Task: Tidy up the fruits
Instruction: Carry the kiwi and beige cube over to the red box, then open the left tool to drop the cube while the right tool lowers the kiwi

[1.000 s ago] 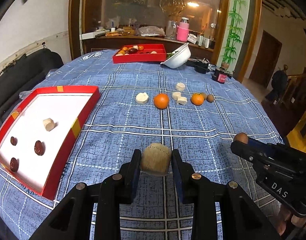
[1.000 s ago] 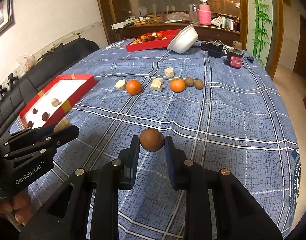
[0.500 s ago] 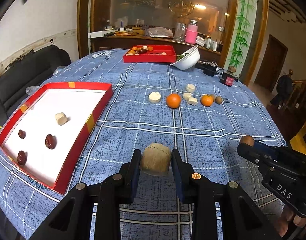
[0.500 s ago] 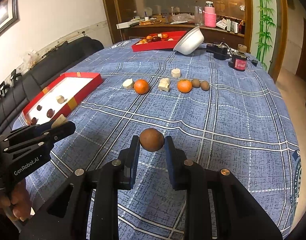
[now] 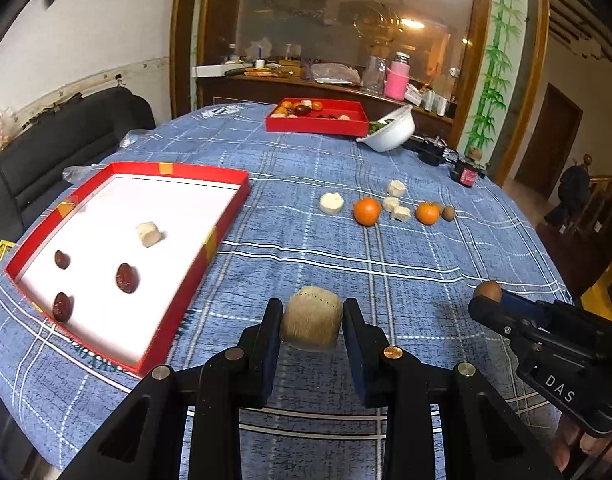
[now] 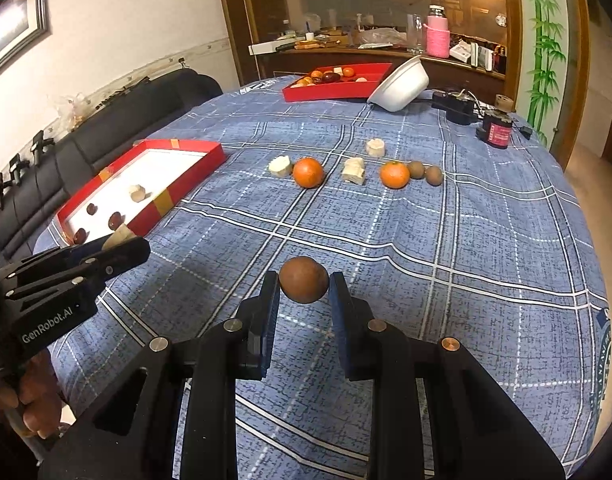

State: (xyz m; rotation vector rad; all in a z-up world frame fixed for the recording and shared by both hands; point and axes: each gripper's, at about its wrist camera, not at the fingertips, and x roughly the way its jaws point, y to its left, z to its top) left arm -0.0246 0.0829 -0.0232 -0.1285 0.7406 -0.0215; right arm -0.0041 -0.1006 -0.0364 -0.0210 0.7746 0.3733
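Holding the pale, fibrous, soft chunk (image 5: 310, 318) by its flat sides, your left gripper (image 5: 311, 320) hangs just right of the red shallow tray (image 5: 210, 240); your right gripper (image 6: 304, 286) clamps a smooth, brown, slippery round fruit (image 6: 304, 285), so squeeze across its middle.

Black hand-held gripper (image 5: 310, 322); blue pads (image 5: 270, 344)

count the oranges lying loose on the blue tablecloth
2. One orange sits left in the row mid-table, the other orange right of it beside two small brown fruits. More orange fruit lies in the far red tray, partly hidden.
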